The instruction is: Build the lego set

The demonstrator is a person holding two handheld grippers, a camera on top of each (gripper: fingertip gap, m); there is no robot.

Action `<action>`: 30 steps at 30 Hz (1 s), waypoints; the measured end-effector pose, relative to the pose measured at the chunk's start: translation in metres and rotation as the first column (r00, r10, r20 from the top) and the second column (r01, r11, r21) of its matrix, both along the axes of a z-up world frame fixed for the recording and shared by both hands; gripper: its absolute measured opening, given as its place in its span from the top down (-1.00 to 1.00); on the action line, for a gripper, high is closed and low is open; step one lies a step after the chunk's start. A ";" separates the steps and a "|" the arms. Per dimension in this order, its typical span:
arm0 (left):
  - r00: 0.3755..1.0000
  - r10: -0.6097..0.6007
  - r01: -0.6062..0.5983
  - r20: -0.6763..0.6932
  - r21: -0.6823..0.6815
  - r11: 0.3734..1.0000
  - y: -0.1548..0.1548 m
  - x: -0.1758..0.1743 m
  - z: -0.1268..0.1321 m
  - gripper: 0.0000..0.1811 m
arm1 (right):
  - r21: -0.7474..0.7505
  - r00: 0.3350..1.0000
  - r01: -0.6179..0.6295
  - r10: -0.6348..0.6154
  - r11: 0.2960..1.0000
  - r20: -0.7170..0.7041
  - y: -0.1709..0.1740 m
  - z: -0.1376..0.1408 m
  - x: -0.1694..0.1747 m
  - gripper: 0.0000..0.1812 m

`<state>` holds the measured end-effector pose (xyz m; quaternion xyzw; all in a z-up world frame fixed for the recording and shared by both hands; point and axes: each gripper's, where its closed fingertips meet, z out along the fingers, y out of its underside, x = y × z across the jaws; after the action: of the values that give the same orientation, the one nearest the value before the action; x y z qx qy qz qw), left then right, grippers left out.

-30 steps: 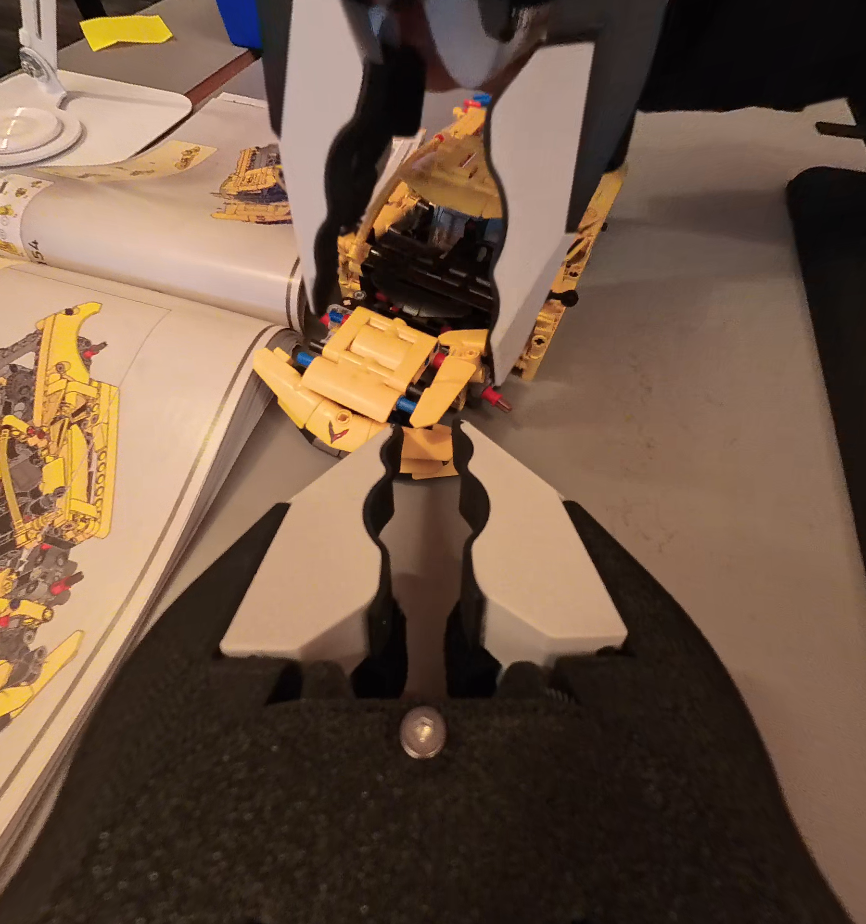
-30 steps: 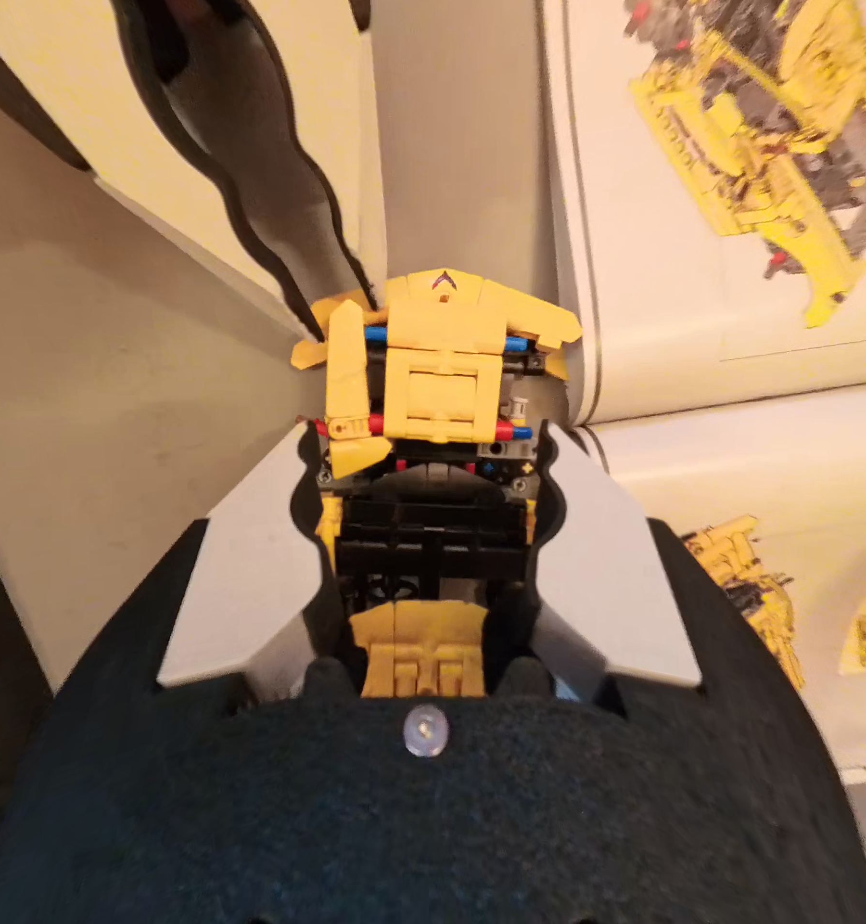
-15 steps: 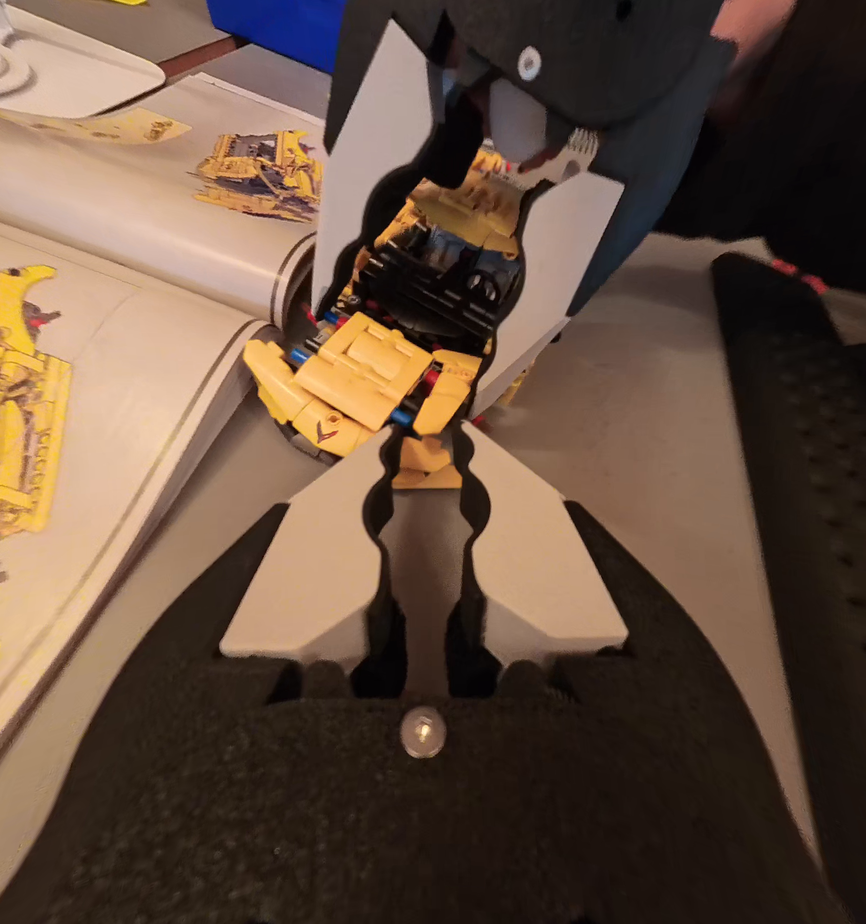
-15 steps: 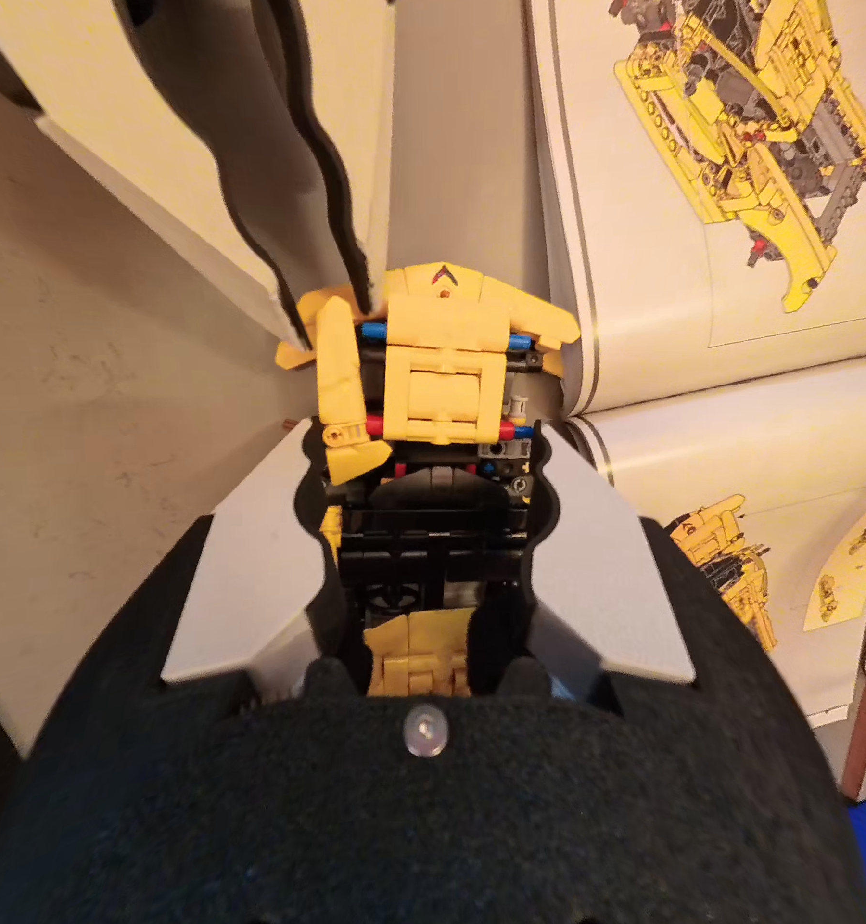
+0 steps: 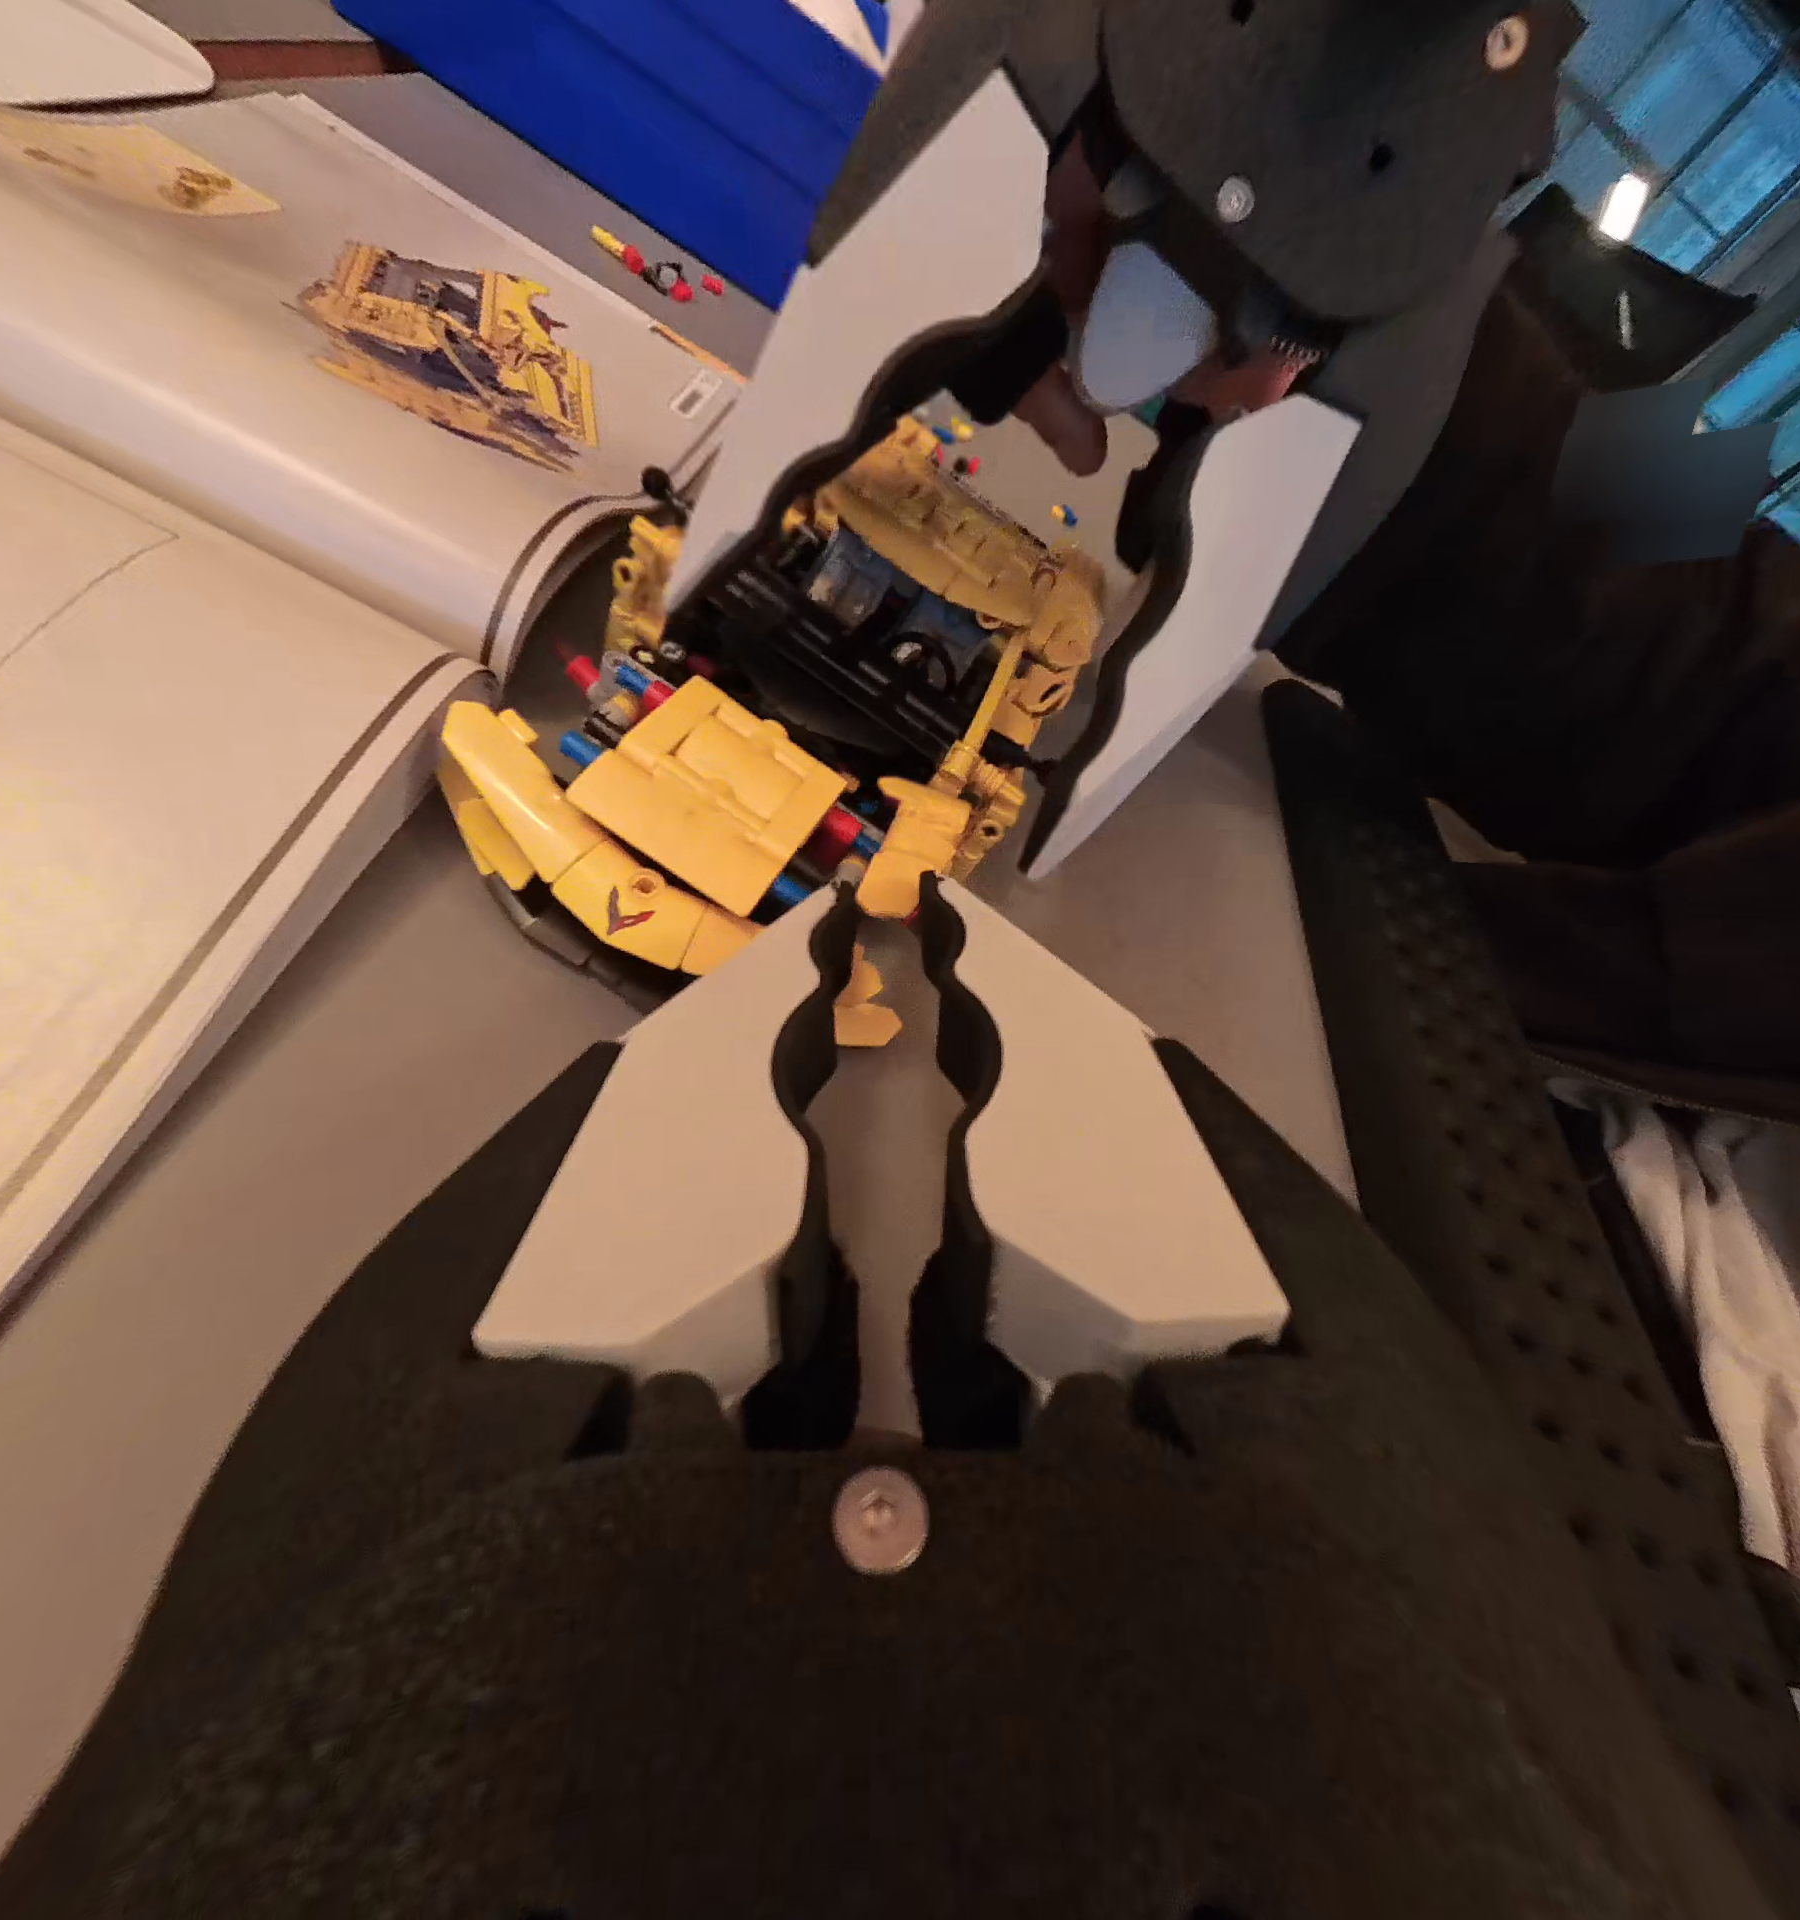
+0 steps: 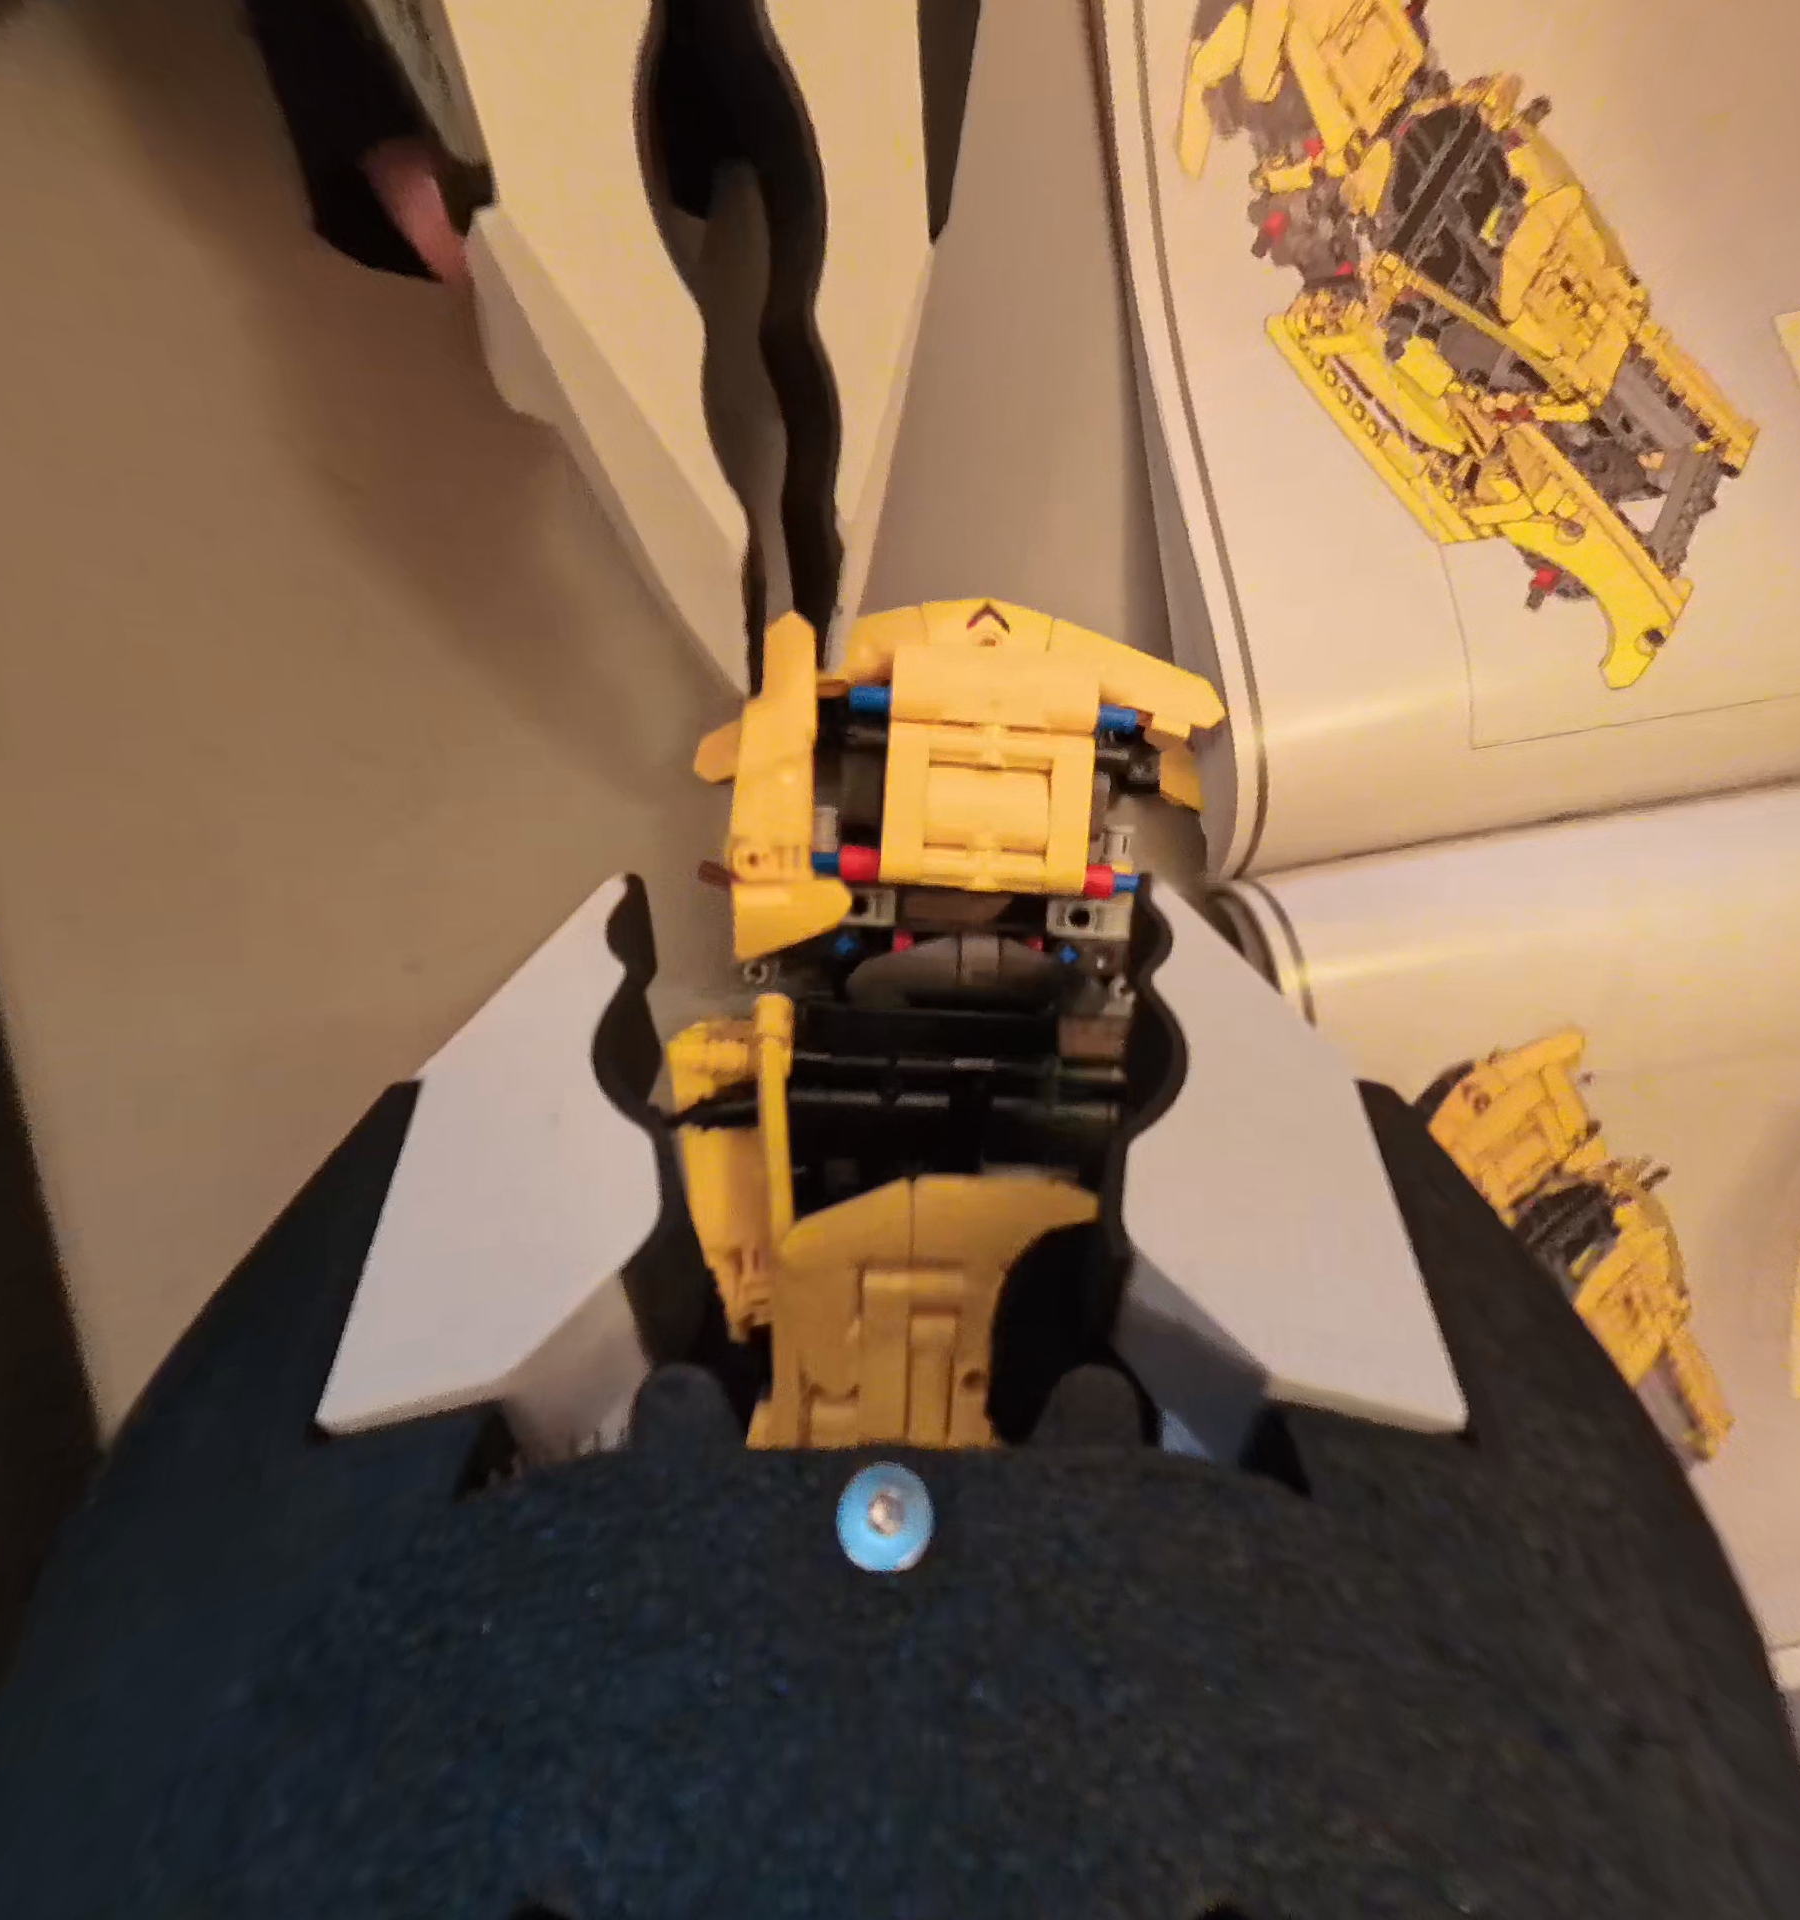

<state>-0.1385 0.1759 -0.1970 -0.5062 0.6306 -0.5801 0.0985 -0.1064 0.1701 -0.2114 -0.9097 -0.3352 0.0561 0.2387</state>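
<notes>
No words or numbers can be read anywhere. The one clear sign is a small dark-red chevron emblem (image 5: pixel 629 914) on the yellow nose of the lego model (image 5: pixel 709 790). The open instruction booklet (image 5: pixel 252 727) shows printed pictures of the yellow build rather than legible type, and a tiny grey printed patch (image 5: pixel 696 395) near a page edge (perhaps a code) is too small to make out.

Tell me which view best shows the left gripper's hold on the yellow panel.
The left wrist view: the left gripper pinches a small yellow panel at the model's front corner. In the right wrist view that gripper enters from above and its tips sit behind the panel, so contact is hidden.
</notes>
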 end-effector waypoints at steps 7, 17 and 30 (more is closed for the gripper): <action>0.991 -0.074 0.072 0.114 0.020 0.997 0.006 -0.021 0.025 0.88 | 0.110 0.969 0.214 -0.225 0.971 0.103 -0.029 0.012 0.035 0.16; 0.987 0.014 -0.009 0.159 -0.034 0.999 0.026 -0.023 0.036 0.87 | 0.147 0.913 0.384 -0.351 0.911 -0.210 -0.005 0.025 -0.033 0.42; 0.932 -0.059 0.242 0.359 -0.491 0.837 0.011 -0.055 0.110 0.88 | 0.279 0.378 0.430 0.110 0.858 -0.919 -0.017 0.131 -0.084 0.67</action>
<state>-0.1938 0.1871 -0.0866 -0.3575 0.4598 -0.8128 0.0129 -0.1901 0.1527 -0.0802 -0.6654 -0.0565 0.4368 0.6027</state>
